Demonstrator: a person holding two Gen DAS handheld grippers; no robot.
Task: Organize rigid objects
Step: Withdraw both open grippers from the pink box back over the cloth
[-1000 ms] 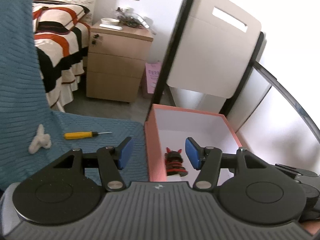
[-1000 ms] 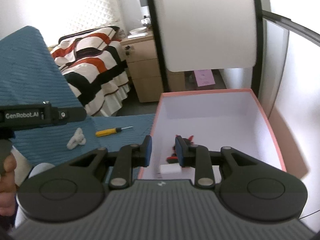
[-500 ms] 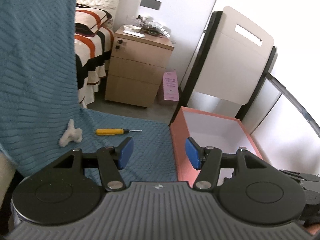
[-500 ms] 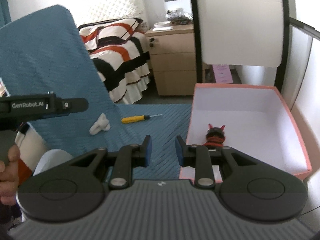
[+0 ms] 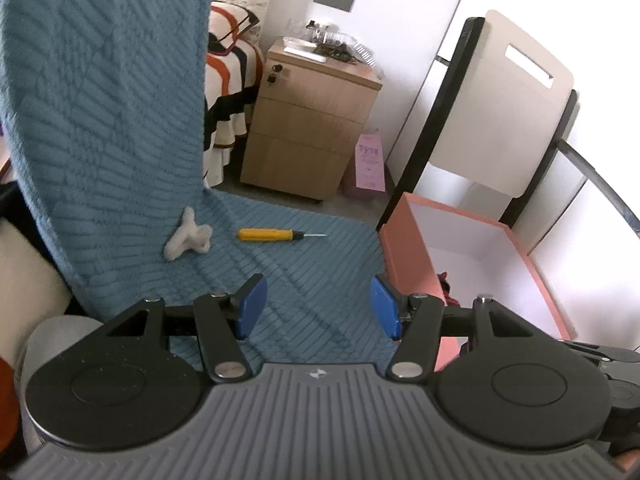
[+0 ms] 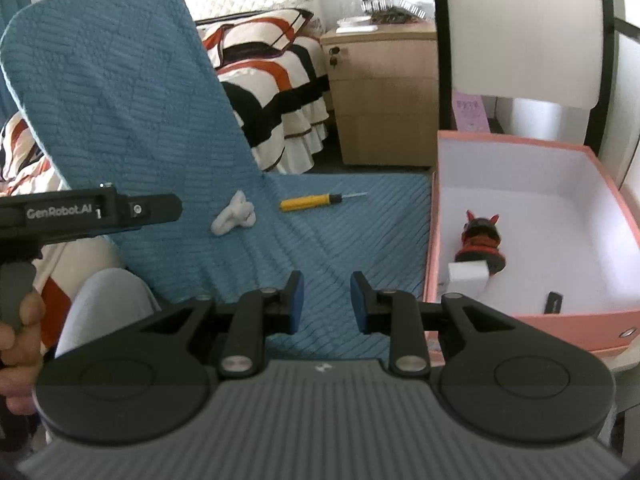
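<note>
A yellow screwdriver (image 5: 276, 235) (image 6: 316, 202) and a white hair claw clip (image 5: 187, 235) (image 6: 234, 214) lie on the blue quilted seat cover (image 5: 288, 280). A pink box (image 5: 408, 248) (image 6: 520, 320) stands to the right; it holds a red and black figurine (image 6: 480, 240), a white block (image 6: 466, 274) and a small black item (image 6: 554, 302). My left gripper (image 5: 318, 306) is open and empty above the seat, short of the screwdriver. My right gripper (image 6: 326, 300) is open with a narrower gap, empty, above the seat beside the box.
The blue cover rises as a chair back (image 6: 112, 80) on the left. A wooden nightstand (image 5: 310, 120) and a striped bed (image 6: 272, 68) stand behind. A white folding panel (image 5: 500, 100) leans behind the box. The left gripper's handle (image 6: 88, 216) shows in the right wrist view.
Both grippers have swung left, away from over the box to over the blue seat. The screwdriver and clip now lie nearer the middle of both views. Jaw gaps are unchanged.
</note>
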